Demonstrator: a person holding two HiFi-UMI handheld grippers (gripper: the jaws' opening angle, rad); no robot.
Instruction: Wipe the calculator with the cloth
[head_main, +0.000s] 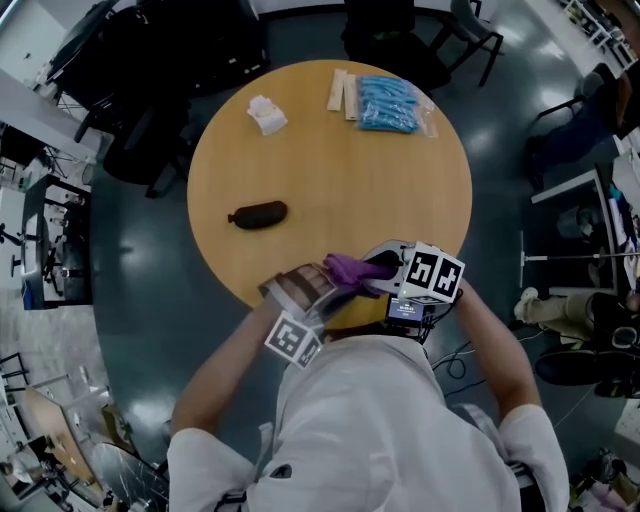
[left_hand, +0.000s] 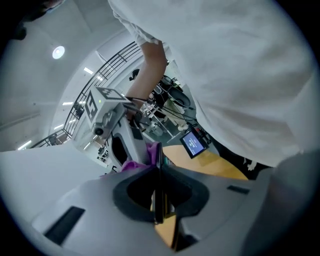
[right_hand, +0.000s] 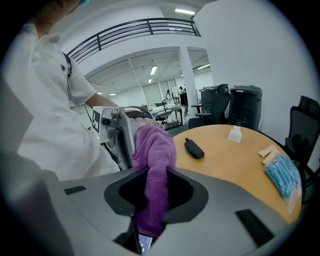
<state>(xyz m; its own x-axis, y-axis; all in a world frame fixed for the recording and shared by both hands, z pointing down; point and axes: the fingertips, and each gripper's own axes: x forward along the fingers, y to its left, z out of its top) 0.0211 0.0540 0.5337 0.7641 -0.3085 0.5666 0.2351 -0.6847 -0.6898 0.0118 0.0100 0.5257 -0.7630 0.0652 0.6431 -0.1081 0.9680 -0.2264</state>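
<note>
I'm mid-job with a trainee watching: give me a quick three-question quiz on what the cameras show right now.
1. Multiple choice: the right tongs hold A) a purple cloth, B) a sponge, C) nothing.
2. True or false: the black pouch lies on the table, apart from both tongs.
3. Fill in: the left tongs are shut on the thin, edge-on ____.
Key: 1 A; 2 true; 3 calculator.
</note>
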